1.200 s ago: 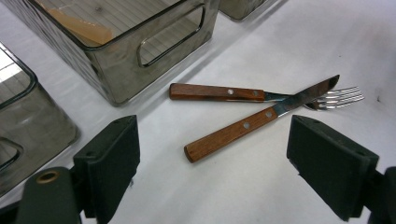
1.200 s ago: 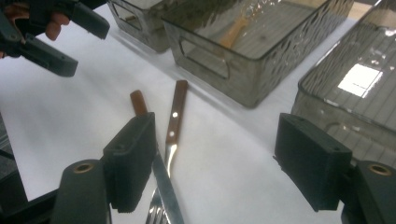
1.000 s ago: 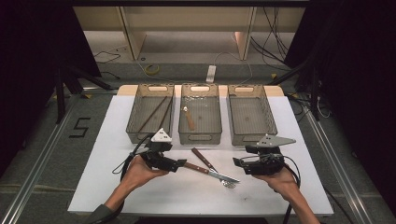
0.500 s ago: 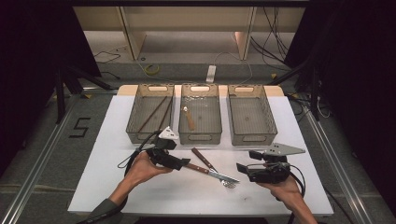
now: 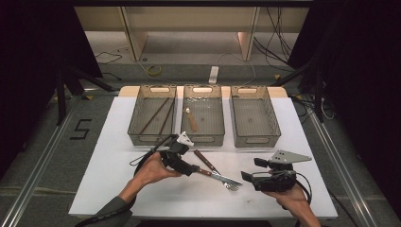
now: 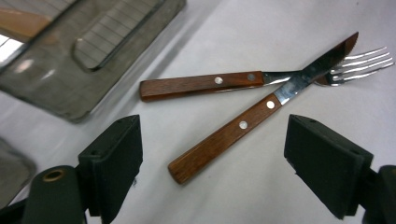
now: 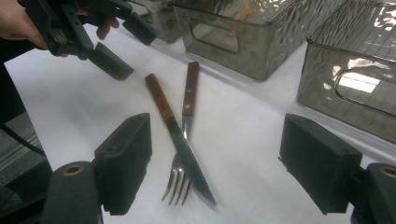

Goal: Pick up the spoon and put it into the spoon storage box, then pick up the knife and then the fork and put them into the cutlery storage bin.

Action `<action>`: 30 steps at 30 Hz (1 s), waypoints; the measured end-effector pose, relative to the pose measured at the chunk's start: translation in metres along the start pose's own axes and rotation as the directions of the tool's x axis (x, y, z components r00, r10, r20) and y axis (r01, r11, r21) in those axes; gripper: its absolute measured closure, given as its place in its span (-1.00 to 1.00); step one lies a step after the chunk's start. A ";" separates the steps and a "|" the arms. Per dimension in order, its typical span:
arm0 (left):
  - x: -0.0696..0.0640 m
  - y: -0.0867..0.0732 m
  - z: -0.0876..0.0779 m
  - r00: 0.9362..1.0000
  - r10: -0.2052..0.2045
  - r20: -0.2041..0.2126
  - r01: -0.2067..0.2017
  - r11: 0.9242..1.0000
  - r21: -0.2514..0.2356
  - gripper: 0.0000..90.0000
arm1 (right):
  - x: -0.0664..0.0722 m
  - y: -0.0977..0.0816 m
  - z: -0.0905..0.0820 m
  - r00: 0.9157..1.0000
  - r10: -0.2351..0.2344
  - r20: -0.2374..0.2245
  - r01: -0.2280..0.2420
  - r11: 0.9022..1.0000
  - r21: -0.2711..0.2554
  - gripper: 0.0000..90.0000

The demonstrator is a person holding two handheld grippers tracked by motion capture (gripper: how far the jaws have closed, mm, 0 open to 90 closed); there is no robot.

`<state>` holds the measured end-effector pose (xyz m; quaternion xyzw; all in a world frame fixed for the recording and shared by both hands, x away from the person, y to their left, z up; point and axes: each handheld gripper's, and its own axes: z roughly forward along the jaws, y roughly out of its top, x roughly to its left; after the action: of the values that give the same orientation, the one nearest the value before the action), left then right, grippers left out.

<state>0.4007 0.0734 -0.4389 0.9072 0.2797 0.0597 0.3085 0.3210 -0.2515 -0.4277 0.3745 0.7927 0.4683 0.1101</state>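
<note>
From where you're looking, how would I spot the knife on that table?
Start at the middle bin of the three clear ones on the white table. In front of it two wooden-handled pieces lie crossed. The knife lies on top of the fork and ends in one flat pointed blade, not tines.
</note>
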 end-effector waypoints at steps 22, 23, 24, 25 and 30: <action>-0.006 0.008 0.026 0.994 0.105 0.015 -0.106 0.987 0.120 -0.32 | -0.001 -0.003 -0.006 1.000 0.006 0.004 -0.006 1.000 -0.004 -0.43; -0.007 0.007 0.027 0.994 0.106 0.016 -0.107 0.987 0.120 -0.31 | -0.001 -0.003 -0.006 1.000 0.007 0.005 -0.007 1.000 -0.002 -0.43; -0.007 0.007 0.027 0.994 0.105 0.015 -0.106 0.987 0.122 -0.29 | -0.001 -0.003 -0.006 1.000 0.005 0.005 -0.005 1.000 -0.002 -0.43; -0.007 0.006 0.028 0.993 0.113 0.017 -0.114 0.985 0.129 -0.27 | -0.001 -0.003 -0.006 1.000 0.004 0.006 -0.004 1.000 -0.001 -0.42; -0.007 0.005 0.030 0.990 0.144 0.005 -0.143 0.979 0.142 -0.18 | 0.003 -0.002 -0.004 1.000 -0.006 0.004 0.006 1.000 0.003 -0.42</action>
<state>0.4053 0.0506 -0.4594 0.9445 0.2179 0.0640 0.2373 0.3158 -0.2531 -0.4267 0.3733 0.7944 0.4658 0.1126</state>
